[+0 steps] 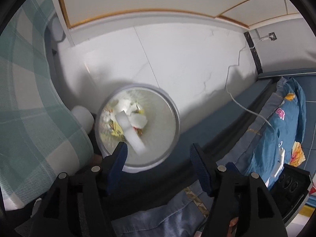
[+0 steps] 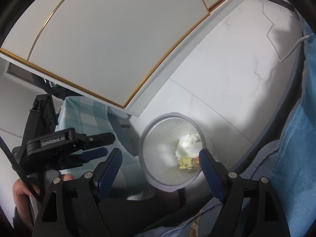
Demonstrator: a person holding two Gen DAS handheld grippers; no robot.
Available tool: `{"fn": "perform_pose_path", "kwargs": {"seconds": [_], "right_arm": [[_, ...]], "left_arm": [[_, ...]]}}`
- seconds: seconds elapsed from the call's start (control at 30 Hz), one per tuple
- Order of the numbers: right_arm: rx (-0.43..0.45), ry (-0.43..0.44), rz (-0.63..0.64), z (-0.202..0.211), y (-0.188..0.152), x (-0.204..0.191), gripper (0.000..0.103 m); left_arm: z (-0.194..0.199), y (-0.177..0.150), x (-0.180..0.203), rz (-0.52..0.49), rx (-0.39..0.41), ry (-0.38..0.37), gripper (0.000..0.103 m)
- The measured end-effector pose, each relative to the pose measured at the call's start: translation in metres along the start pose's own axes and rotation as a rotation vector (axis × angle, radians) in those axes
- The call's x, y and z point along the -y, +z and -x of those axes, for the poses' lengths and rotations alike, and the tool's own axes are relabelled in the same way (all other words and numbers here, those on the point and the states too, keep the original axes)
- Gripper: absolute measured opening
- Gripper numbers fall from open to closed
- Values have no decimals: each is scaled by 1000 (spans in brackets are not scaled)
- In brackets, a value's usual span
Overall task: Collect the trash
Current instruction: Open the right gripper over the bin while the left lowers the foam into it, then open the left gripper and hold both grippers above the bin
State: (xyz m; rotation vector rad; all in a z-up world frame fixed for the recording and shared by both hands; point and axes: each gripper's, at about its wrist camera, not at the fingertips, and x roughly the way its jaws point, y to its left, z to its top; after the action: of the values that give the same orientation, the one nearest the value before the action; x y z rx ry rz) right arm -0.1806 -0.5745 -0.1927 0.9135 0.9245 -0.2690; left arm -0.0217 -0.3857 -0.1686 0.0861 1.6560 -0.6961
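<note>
Trash lies inside the round bin on the floor. Left tongs and right tongs both gape wide above it, gripping nothing.

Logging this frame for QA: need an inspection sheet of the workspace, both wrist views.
Surface: white marbled tile floor.
Job's things: round bin on the floor holding crumpled white paper and yellow scraps; blurred white piece over the bin opening, touching neither finger.
Clutter: white cylinder beside the bin.
Grippers: left tongs open, empty; right tongs open, empty.
Cables: white cable across the floor toward a wall outlet.
Surroundings: checked green cloth, blue floral bedding, white cabinet.
</note>
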Motion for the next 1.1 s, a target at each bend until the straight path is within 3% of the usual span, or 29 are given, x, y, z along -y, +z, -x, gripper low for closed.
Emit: {"fn": "perform_pose_path", "kwargs": {"seconds": [0.13, 0.33, 0.53, 0.7, 1.1], "right_arm": [[18, -8, 24, 6, -2, -5, 81], [36, -17, 73, 14, -4, -18, 83], [40, -22, 134, 23, -7, -29, 86], [51, -48, 173, 31, -11, -38, 88], [69, -61, 188, 40, -14, -43, 89]], "left_arm": [[11, -3, -4, 2, 61, 25, 65], [36, -10, -4, -34, 202, 141, 65], [65, -27, 10, -122, 338, 220, 65], [78, -45, 23, -207, 393, 263, 66], [93, -61, 23, -234, 457, 302, 66]]}}
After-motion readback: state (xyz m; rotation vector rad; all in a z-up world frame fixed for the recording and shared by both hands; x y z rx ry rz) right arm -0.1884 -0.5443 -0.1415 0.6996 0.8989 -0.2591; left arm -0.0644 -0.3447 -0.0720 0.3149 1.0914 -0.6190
